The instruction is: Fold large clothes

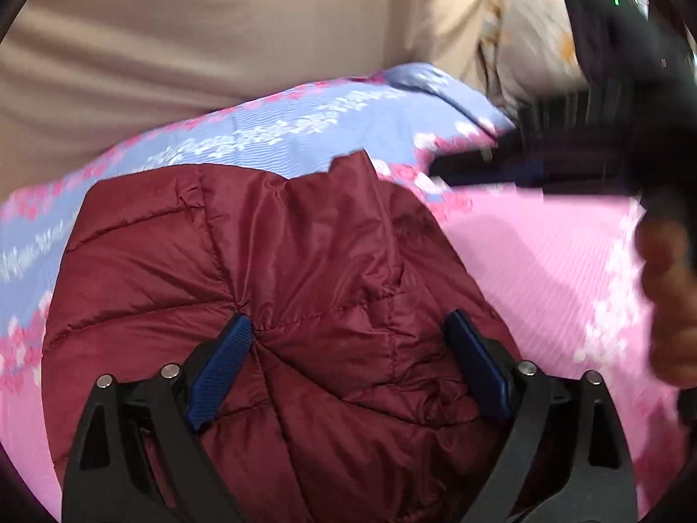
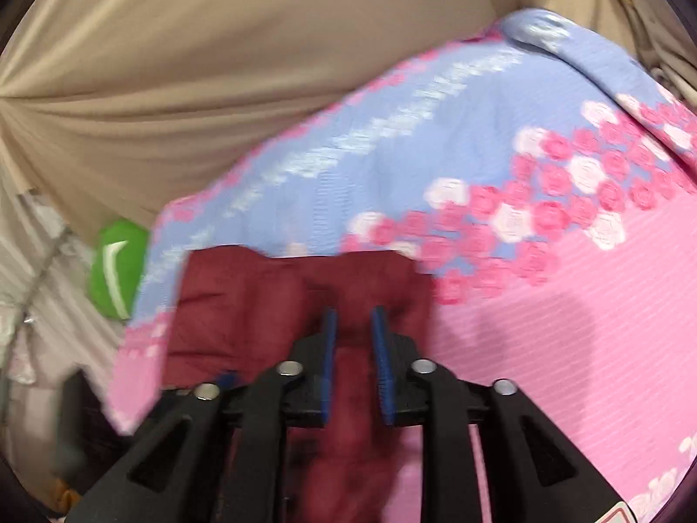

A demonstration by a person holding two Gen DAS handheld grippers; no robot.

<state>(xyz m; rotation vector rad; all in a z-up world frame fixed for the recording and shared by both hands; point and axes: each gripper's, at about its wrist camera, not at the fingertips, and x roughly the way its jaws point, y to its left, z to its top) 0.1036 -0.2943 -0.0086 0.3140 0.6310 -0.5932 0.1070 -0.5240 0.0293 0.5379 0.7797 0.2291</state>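
A maroon quilted puffer jacket (image 1: pixel 270 261) lies bunched on a pink and blue flowered bedspread (image 1: pixel 536 257). My left gripper (image 1: pixel 350 327) is open, its blue pads wide apart and pressed down on the jacket's bulging middle. In the right wrist view the jacket (image 2: pixel 244 300) shows blurred. My right gripper (image 2: pixel 353 318) has its blue pads close together with a fold of the maroon fabric between them. The right gripper body and the hand holding it (image 1: pixel 666 287) show blurred at the right edge of the left wrist view.
The bedspread (image 2: pixel 544 305) covers the bed. A beige sheet or curtain (image 2: pixel 218 69) hangs behind it. A green object (image 2: pixel 117 266) sits at the left beyond the bedspread's edge. A pale flowered pillow (image 1: pixel 531 35) lies at the back right.
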